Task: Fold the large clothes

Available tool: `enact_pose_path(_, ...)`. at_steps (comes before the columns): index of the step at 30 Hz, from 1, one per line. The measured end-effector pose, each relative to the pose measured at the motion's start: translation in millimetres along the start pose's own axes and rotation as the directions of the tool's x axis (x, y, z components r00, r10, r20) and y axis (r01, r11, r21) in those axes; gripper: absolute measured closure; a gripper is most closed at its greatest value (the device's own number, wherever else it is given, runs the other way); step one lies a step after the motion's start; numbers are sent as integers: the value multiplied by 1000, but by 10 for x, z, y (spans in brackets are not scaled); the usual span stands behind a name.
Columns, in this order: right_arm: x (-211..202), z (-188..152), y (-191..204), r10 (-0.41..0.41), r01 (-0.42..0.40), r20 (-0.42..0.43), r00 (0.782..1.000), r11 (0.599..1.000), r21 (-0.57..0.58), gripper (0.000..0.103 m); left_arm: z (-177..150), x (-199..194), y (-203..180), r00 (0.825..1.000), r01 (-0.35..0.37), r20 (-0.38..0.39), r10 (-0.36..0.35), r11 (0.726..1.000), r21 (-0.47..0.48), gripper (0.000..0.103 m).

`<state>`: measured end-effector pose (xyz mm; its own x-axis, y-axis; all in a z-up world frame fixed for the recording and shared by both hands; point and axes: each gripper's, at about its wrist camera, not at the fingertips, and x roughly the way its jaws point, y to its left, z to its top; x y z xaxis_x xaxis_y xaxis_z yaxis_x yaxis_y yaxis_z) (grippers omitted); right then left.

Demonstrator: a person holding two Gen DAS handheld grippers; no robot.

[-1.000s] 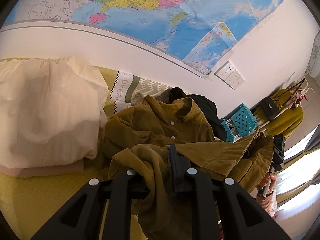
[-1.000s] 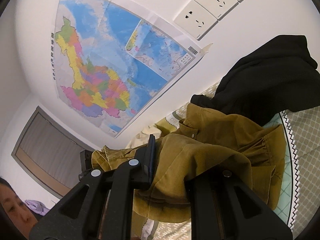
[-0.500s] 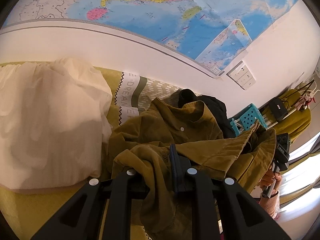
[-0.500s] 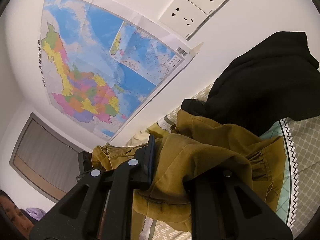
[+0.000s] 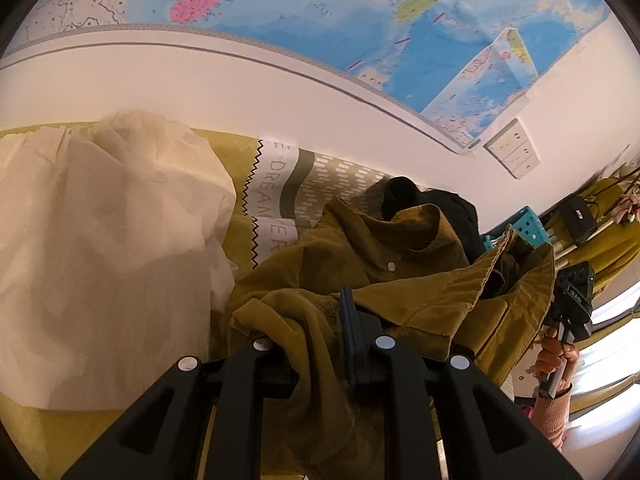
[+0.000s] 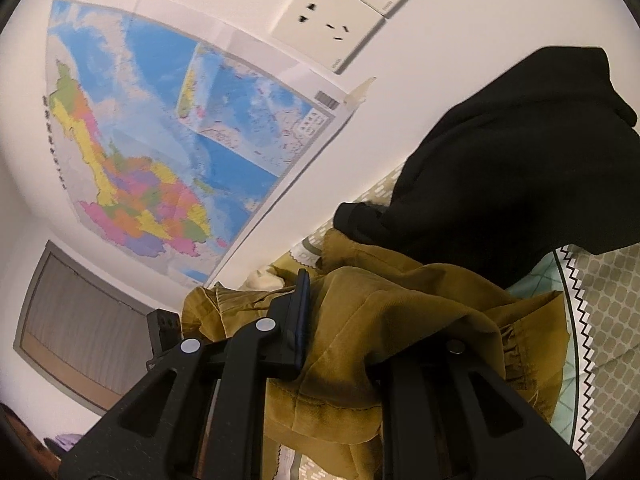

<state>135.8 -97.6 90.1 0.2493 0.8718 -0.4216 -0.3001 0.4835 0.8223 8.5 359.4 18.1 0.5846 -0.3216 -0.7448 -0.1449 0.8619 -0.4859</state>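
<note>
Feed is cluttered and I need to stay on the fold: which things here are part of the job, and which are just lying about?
In the job:
olive shirt
left hand-held gripper
right hand-held gripper

Lying about:
black garment
white garment
wall map
wall sockets
teal basket

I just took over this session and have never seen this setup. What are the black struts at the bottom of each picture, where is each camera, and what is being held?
The black struts are handheld grippers, one per hand; each carries a wide-angle camera that looks forward along its fingers. One picture comes from the left gripper, the other from the right gripper. Both have their jaws shut on the same olive-brown shirt, lifting parts of it off the bed. A cream garment lies piled to the left, and a black garment lies beyond the shirt. A map hangs on the wall behind. The left view also shows the person's right hand holding the other gripper.
</note>
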Motion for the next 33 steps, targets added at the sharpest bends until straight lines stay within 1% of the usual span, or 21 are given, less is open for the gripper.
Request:
enact_pose_path(5,101,31,-90,-16,16,-4,1000,1000,23,86,46,97,-16,999,-35,-7,35,999,10,86)
enact_pose_path(11,195,46,-200,-27,28,-14,1000,999,46,83,105,204,45,999,-47,-25,47,999,-8,86)
enact_pose_path(15,225,49,-233,-30,31,-18,999,998,50,77,128,264,47,997,-64,-32,64,998,-9,86)
enact_pose_path(16,224,48,-234,-30,31,-17,999,998,51,72,131,283,39,997,-70,-32,70,997,-5,86)
enact_pose_path(17,219,48,-230,-29,30,-13,999,998,52,62,136,307,31,997,-76,-33,76,997,-3,86)
enact_pose_path(19,196,43,-203,-30,30,2,1000,998,48,54,143,361,18,996,-85,-38,85,996,-1,86)
enact_pose_path(20,168,29,-165,-23,22,9,1000,999,44,44,144,391,15,995,-95,-40,95,995,-1,86)
enact_pose_path(21,149,21,-139,-12,11,13,1000,999,48,38,146,419,18,994,-102,-43,101,995,-2,86)
enact_pose_path(22,116,7,-93,-5,4,20,1000,999,44,35,148,446,21,993,-107,-44,107,994,-4,86)
enact_pose_path(25,23,-38,81,-7,8,43,999,1000,-21,35,163,514,37,992,-118,-45,117,993,-14,86)
enact_pose_path(27,0,-95,190,-37,40,50,998,997,-73,35,178,549,57,992,-118,-47,116,993,-27,86)
enact_pose_path(30,54,-272,407,-142,154,71,987,963,-222,35,198,603,111,992,-121,-53,119,991,-48,86)
enact_pose_path(31,91,-318,441,-156,169,73,985,954,-248,35,207,625,141,992,-120,-57,117,991,-63,86)
enact_pose_path(33,156,-360,454,-159,170,62,985,944,-283,35,216,652,171,992,-118,-62,114,990,-74,86)
